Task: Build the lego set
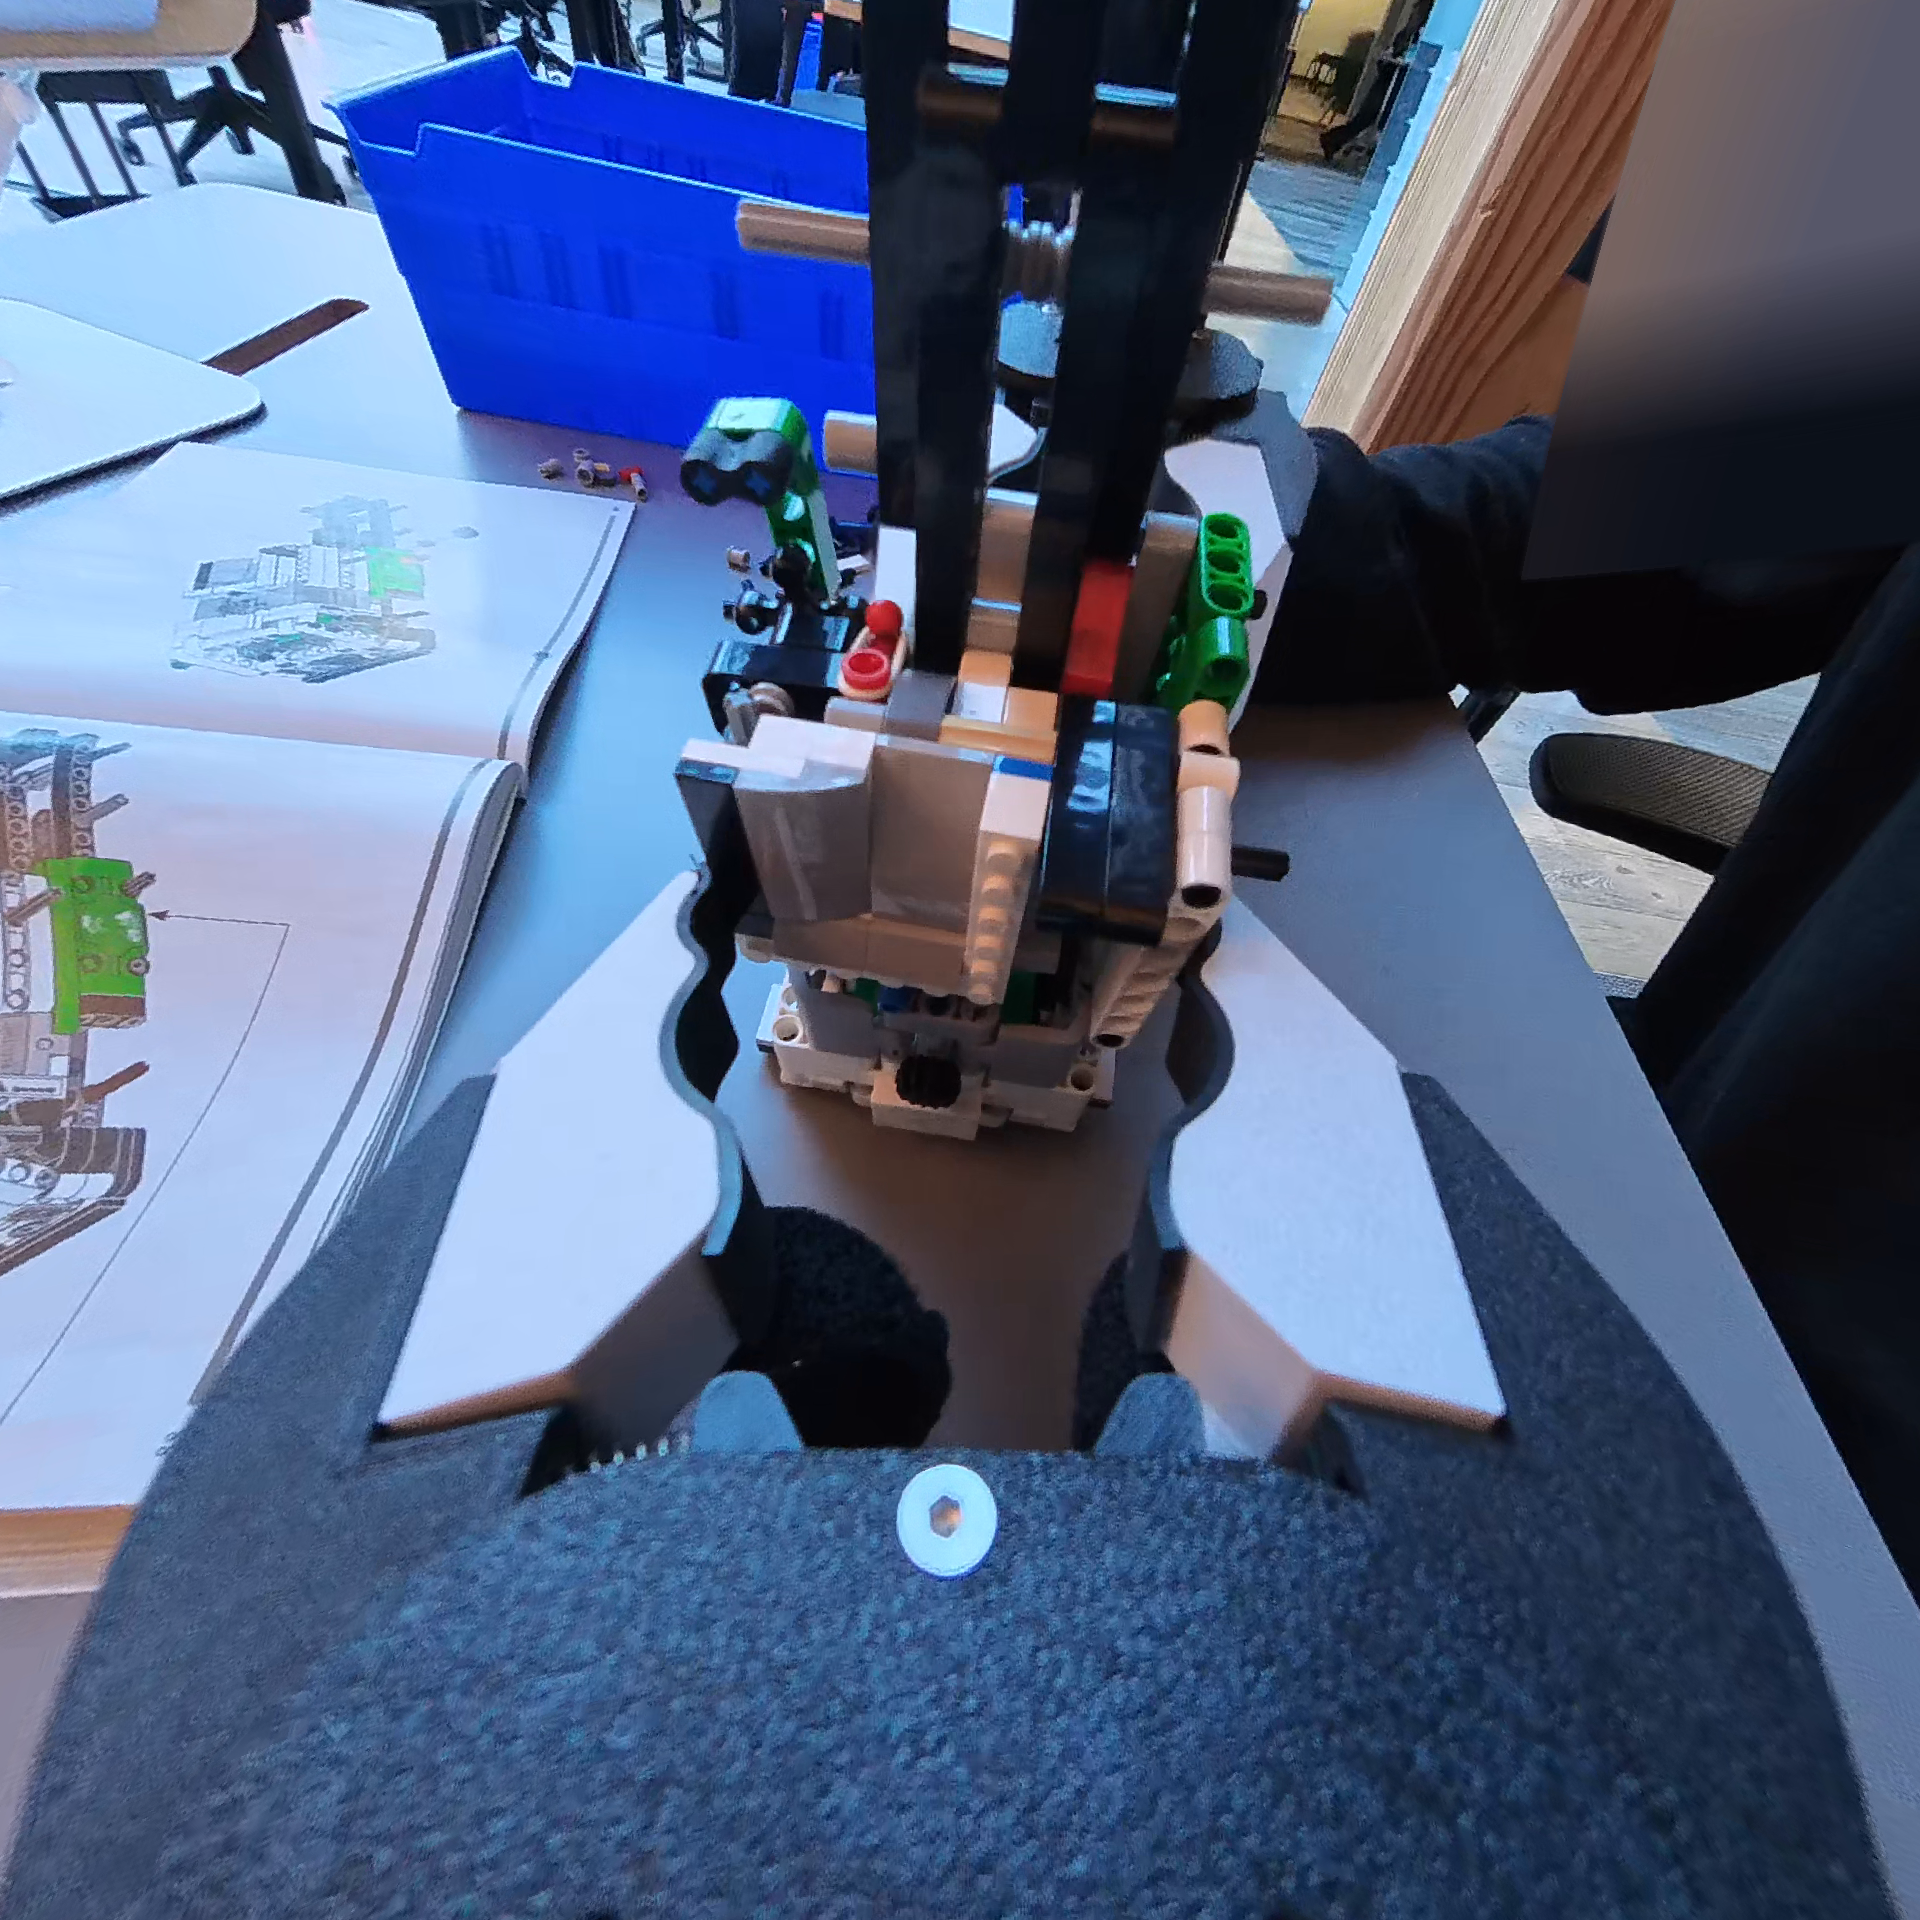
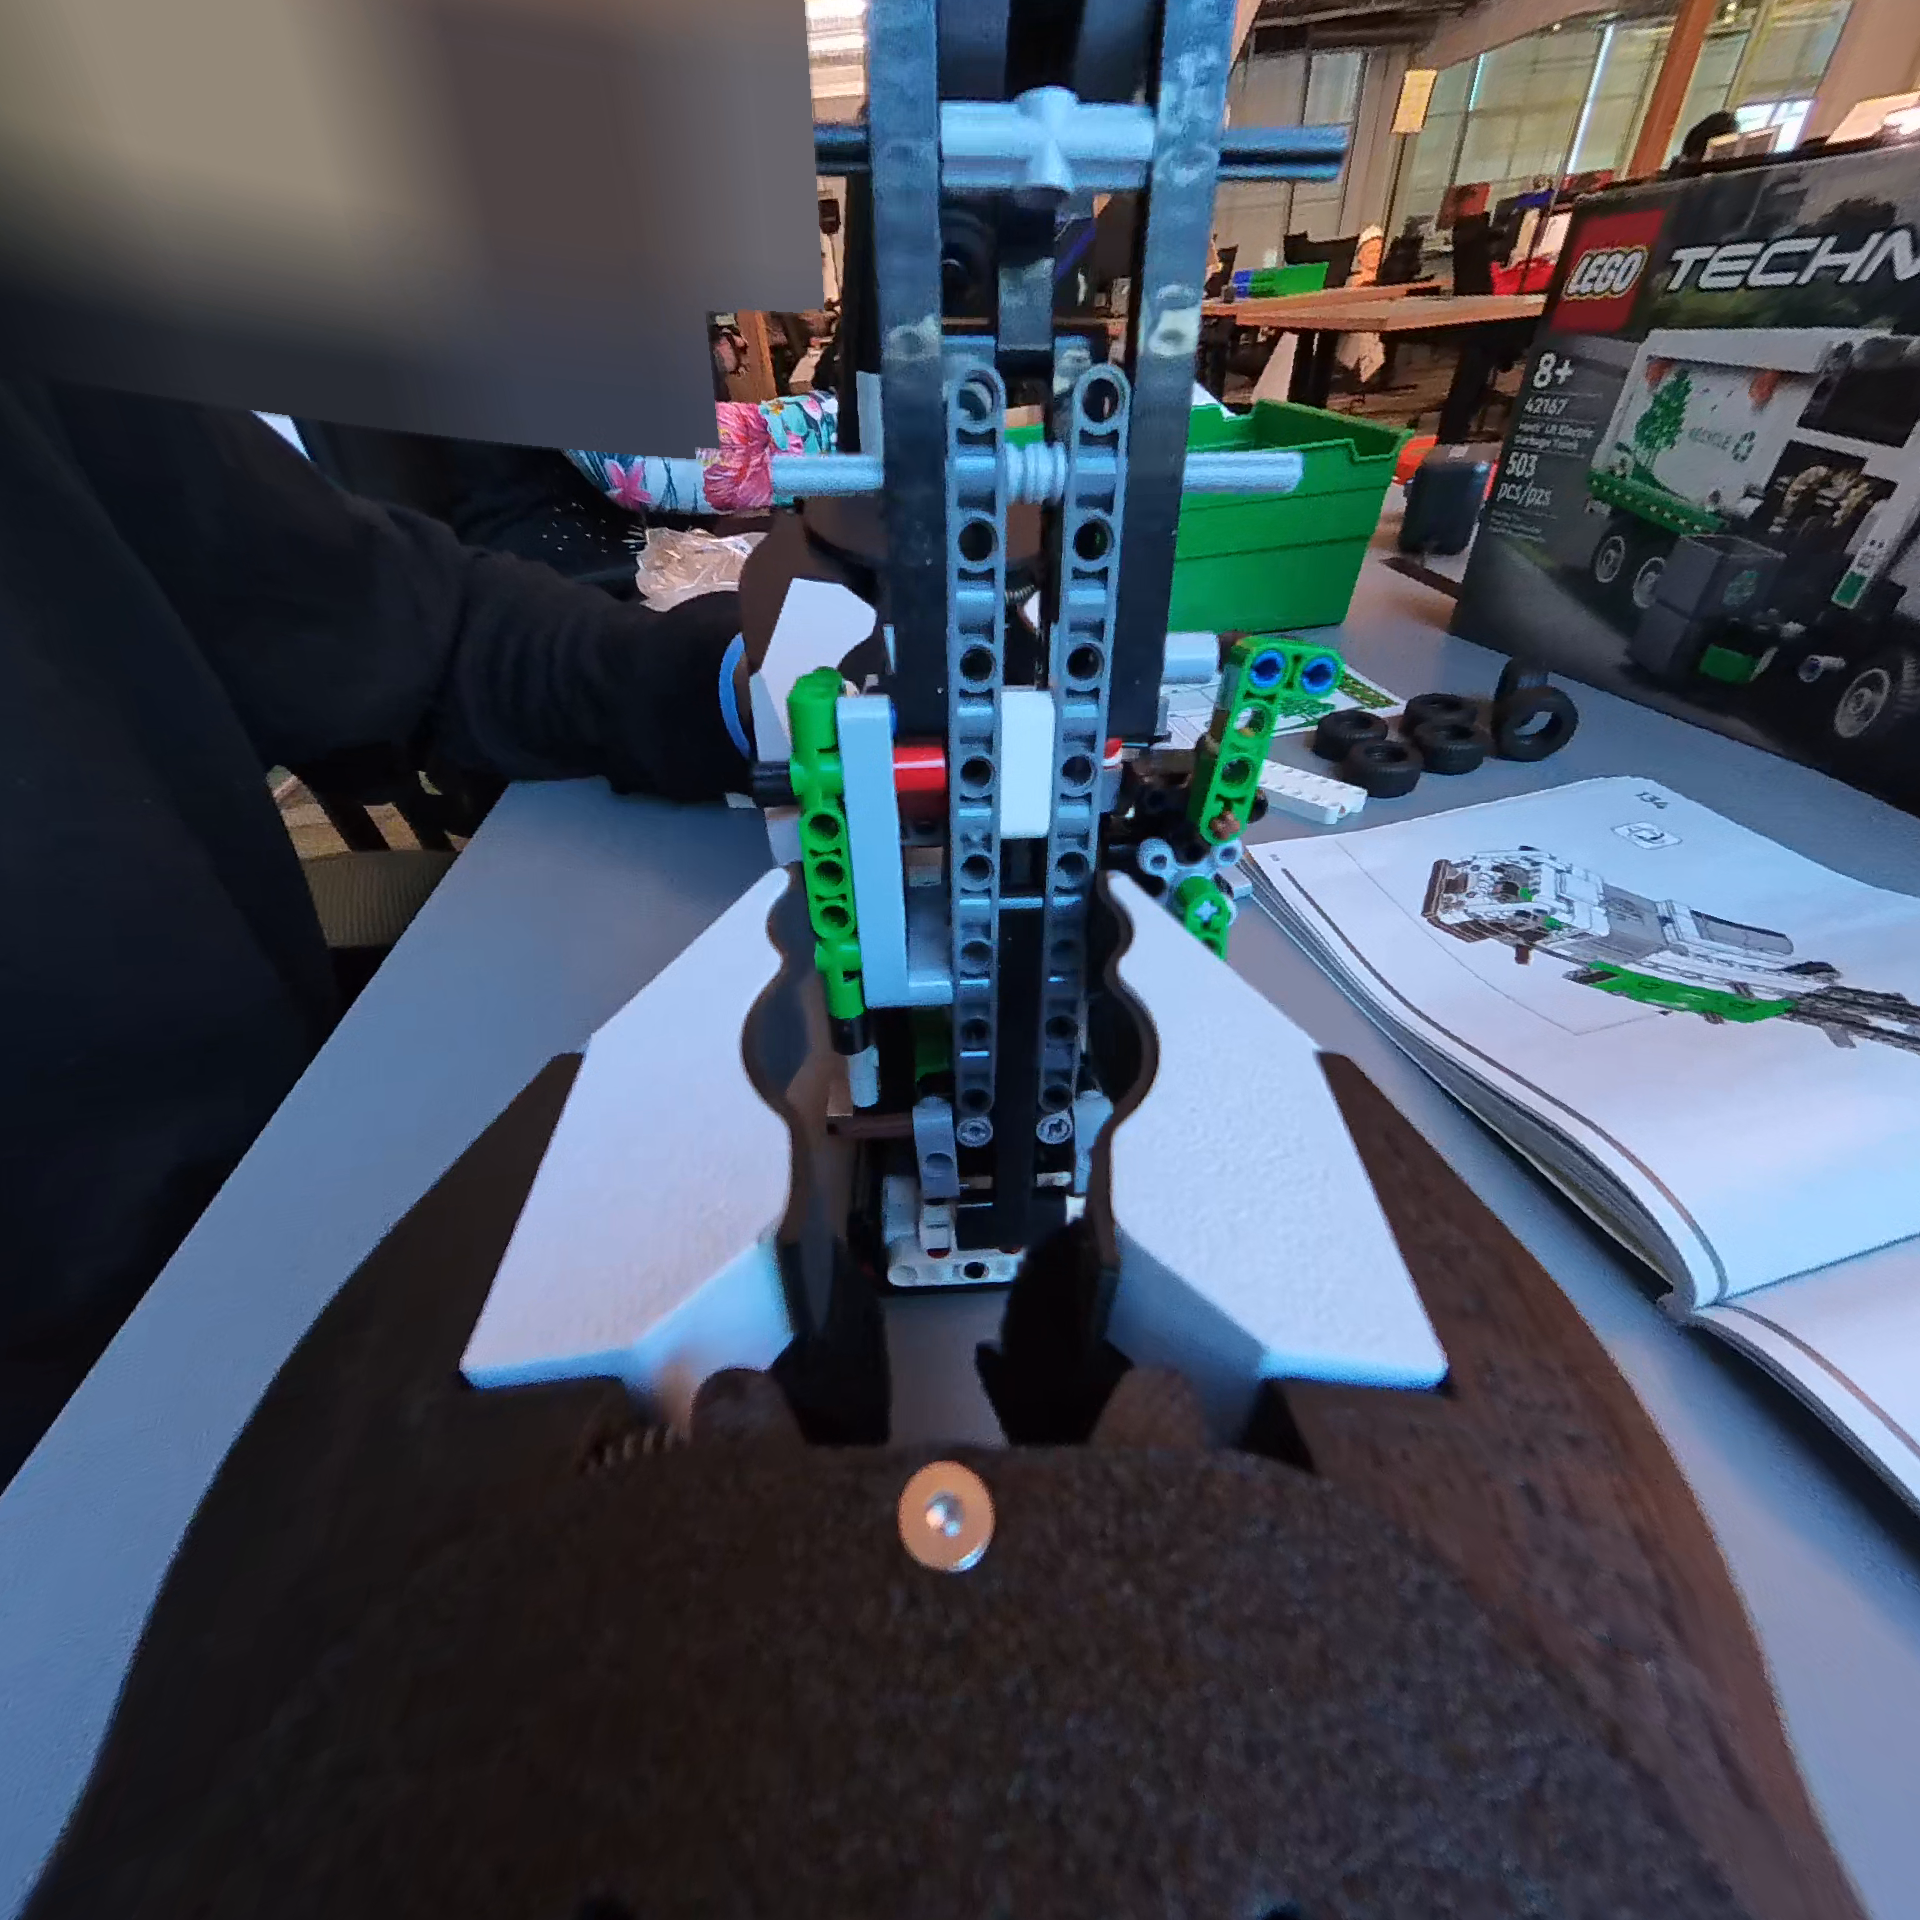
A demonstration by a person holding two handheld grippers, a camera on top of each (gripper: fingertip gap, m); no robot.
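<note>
A partly built lego model of grey, white, black, green and red parts stands upright on the grey table, with long black beams rising out of the top. In the right wrist view the model shows two grey holed beams. My left gripper is shut on the model's lower body from one side. My right gripper is shut on it from the opposite side. The right gripper's white finger shows behind the model. A small green and black sub-assembly stands beside it, also seen in the right wrist view.
An open instruction booklet lies next to the model. A blue bin, a green bin, black tyres, the set's box and small loose pins are around. A person's dark sleeve reaches over the table edge.
</note>
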